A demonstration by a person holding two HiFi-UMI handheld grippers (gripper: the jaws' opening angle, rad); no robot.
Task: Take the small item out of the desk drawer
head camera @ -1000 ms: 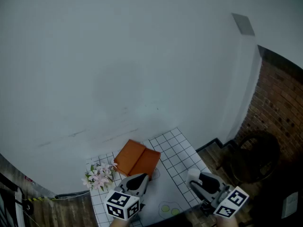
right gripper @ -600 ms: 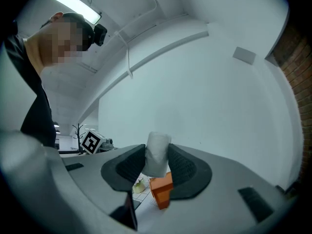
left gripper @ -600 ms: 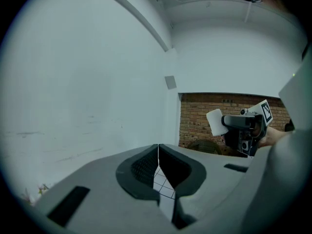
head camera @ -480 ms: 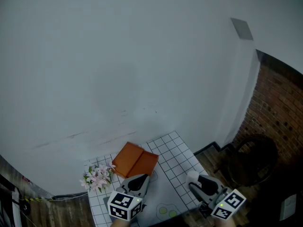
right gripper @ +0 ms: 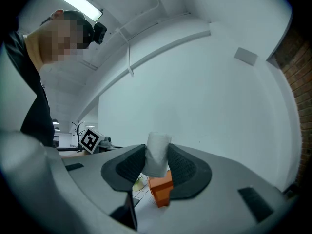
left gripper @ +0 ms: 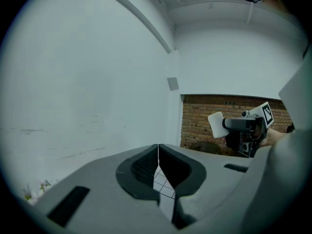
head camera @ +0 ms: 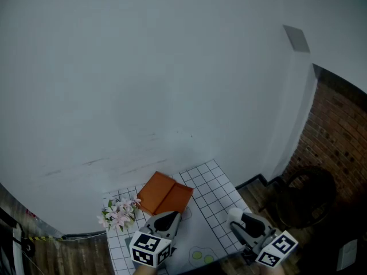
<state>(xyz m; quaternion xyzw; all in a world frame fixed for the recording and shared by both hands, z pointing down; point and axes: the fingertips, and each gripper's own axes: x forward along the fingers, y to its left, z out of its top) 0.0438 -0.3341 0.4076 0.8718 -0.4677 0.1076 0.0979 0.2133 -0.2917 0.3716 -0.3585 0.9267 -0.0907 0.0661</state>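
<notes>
One small white item (right gripper: 157,154) is sitting pinched between the jaws of our right claw (right gripper: 156,165) — looking light and slightly soft, so we are judging a gentle mid-body grip safest; our left claw (left gripper: 158,154) is pressing together, empty.

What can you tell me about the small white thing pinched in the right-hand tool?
The small white item is a pale, matte piece, rounded like a little roll in the right gripper view and more like a flat rectangle from the left gripper view. It stands nearly upright, leaning slightly, and its top pokes out above the jaws. The right gripper clamps it between its dark ribbed pads, one on each side. It is held up in the air and nothing else touches it. Its material cannot be told.
</notes>
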